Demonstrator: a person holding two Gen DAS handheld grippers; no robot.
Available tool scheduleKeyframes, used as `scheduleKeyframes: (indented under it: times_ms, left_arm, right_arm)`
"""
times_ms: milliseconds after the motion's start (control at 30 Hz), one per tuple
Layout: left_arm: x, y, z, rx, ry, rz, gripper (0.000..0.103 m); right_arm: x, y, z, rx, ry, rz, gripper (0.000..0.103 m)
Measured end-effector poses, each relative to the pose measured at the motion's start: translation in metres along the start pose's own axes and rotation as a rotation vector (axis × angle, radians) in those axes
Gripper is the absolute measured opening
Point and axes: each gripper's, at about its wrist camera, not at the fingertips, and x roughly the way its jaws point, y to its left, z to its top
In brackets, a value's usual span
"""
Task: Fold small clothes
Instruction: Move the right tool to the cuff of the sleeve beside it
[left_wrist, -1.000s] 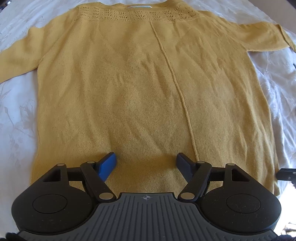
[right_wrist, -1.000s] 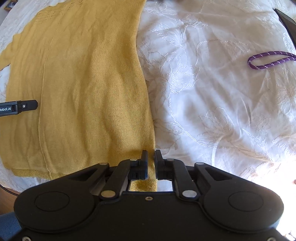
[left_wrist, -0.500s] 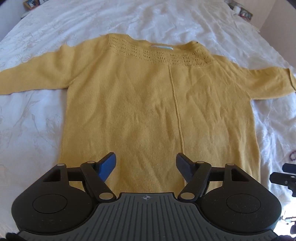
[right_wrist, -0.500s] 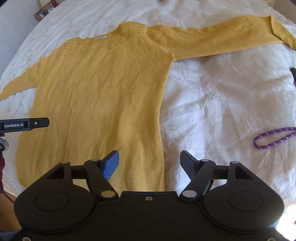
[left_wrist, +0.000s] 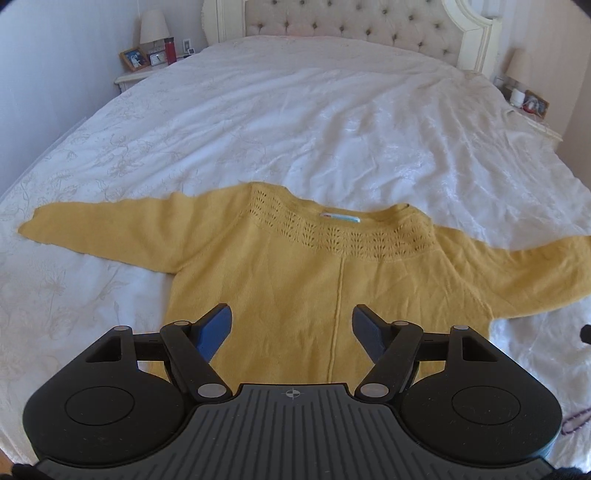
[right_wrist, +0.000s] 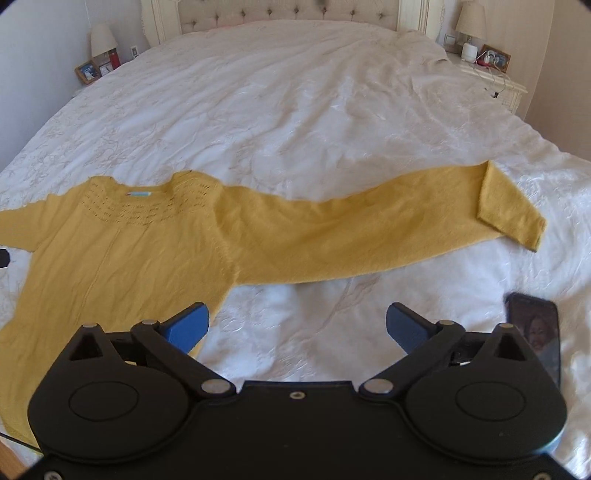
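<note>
A mustard-yellow knit sweater lies flat on the white bedspread, neckline away from me, both sleeves spread out sideways. It also shows in the right wrist view, with the right sleeve stretched out and its cuff folded back. My left gripper is open and empty, raised above the sweater's lower body. My right gripper is open and empty, above the bedspread just right of the sweater's side edge.
A phone with a lit screen lies on the bed at the right. A purple cord lies at the near right. The tufted headboard and nightstands with lamps and frames stand at the far end.
My right gripper let go of the sweater's hem corner and opened. Both grippers rose and pulled back, so the whole sweater and bed now show.
</note>
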Motion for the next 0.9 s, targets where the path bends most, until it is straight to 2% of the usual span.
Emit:
scheduleKeyframes:
  times_ms: [133,367,400,500,533,700,767,867,900]
  left_arm:
    - [-0.007,-0.025,0.001,0.041,-0.024,0.078,0.071]
    - [-0.009,-0.045,-0.010,0.012,0.073,0.050,0.071]
    - [-0.008,-0.046,-0.012,0.006,0.085,0.046,0.071]
    - [-0.010,-0.048,-0.018,-0.025,0.115,0.056,0.071]
    - [-0.010,-0.048,-0.019,-0.032,0.122,0.060,0.071]
    - [-0.008,-0.047,-0.022,-0.063,0.156,0.081,0.071]
    - [-0.008,-0.046,-0.023,-0.070,0.168,0.082,0.071]
    - [-0.006,-0.043,-0.026,-0.078,0.181,0.083,0.071]
    - [-0.005,-0.043,-0.026,-0.079,0.185,0.084,0.071]
  right_arm:
    - [0.013,-0.049,0.025,-0.019,-0.034,-0.096,0.102]
    - [0.049,-0.107,0.061,-0.084,-0.040,-0.227,0.101]
    - [0.057,-0.110,0.065,-0.102,-0.033,-0.240,0.099]
    - [0.074,-0.118,0.071,-0.147,-0.006,-0.265,0.080]
    - [0.080,-0.120,0.073,-0.156,0.005,-0.266,0.077]
    - [0.107,-0.129,0.070,-0.206,0.071,-0.261,0.069]
    - [0.108,-0.132,0.066,-0.231,0.070,-0.263,0.067]
    - [0.105,-0.141,0.070,-0.225,0.067,-0.253,0.052]
    - [0.103,-0.144,0.072,-0.217,0.068,-0.249,0.043]
